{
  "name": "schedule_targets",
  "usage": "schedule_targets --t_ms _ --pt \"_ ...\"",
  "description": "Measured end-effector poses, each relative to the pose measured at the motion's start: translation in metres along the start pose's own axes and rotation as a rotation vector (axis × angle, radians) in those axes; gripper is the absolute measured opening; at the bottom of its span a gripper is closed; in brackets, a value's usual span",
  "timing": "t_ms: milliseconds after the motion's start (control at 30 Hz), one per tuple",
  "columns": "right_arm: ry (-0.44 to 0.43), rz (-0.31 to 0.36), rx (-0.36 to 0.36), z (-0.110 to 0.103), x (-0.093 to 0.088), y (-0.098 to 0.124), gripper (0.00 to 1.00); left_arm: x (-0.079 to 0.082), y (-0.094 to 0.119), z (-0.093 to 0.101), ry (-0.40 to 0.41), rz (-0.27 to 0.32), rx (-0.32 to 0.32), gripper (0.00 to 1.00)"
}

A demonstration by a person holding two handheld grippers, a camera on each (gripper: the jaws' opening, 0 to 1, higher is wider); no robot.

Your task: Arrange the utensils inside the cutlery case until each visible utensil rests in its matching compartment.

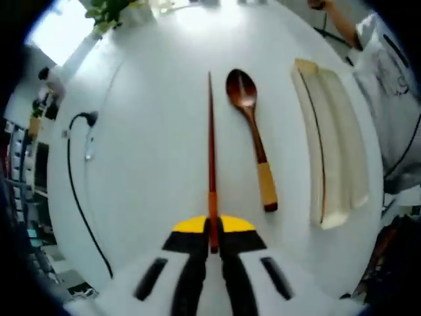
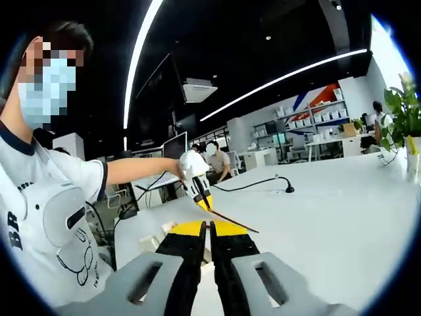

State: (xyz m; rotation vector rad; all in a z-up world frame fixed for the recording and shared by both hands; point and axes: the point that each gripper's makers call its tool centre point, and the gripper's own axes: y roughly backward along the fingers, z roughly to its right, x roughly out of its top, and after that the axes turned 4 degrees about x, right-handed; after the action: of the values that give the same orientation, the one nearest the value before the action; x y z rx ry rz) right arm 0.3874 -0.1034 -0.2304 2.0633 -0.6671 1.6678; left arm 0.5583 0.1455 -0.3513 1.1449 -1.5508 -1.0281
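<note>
My left gripper (image 1: 213,227) is shut on the near end of a long red-brown chopstick (image 1: 211,145), which points straight away over the white table (image 1: 145,164). Just right of it lies a dark wooden spoon (image 1: 250,118) with a pale handle end, bowl pointing away. Further right is the beige cutlery case (image 1: 342,151), with a thin dark stick along its left groove. In the right gripper view, my right gripper (image 2: 210,227) is shut with nothing in it. Beyond it, a hand holds the left gripper (image 2: 197,184) with the chopstick (image 2: 230,220) slanting down to the right.
A black cable (image 1: 75,191) runs along the table's left side and a potted plant (image 1: 108,13) stands at the far edge. The person (image 2: 52,197) is at the left of the right gripper view, with the cable (image 2: 256,184) and plant (image 2: 401,112) beyond.
</note>
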Motion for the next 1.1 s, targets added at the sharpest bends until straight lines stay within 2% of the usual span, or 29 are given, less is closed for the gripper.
schedule_targets --t_ms 133,233,400,567,733,767,833,1100 --pt "0.001 0.004 0.019 -0.003 -0.001 -0.004 0.02 0.004 0.012 0.006 -0.007 0.022 0.007 0.04" --pt "-0.005 -0.003 0.025 -0.003 -0.003 -0.006 0.02 0.008 0.018 0.0 -0.006 0.042 0.04 0.04" --pt "-0.007 0.0 0.022 -0.006 -0.003 -0.004 0.02 0.017 0.029 0.003 -0.009 0.078 0.055 0.04" --pt "-0.008 0.004 0.016 -0.006 -0.002 -0.002 0.02 0.014 0.037 0.006 -0.019 0.059 0.081 0.04" --pt "-0.01 0.005 0.017 -0.007 -0.002 -0.004 0.02 0.022 0.05 0.012 -0.045 0.067 0.11 0.04" --pt "-0.011 0.008 0.018 -0.01 -0.004 -0.003 0.02 0.023 0.053 0.014 -0.049 0.068 0.116 0.04" --pt "-0.019 0.017 0.018 -0.012 -0.005 0.0 0.02 0.025 0.062 0.002 -0.064 0.07 0.137 0.04" --pt "-0.039 0.029 -0.006 -0.016 -0.01 0.014 0.02 0.034 0.097 0.015 -0.081 0.112 0.193 0.04"
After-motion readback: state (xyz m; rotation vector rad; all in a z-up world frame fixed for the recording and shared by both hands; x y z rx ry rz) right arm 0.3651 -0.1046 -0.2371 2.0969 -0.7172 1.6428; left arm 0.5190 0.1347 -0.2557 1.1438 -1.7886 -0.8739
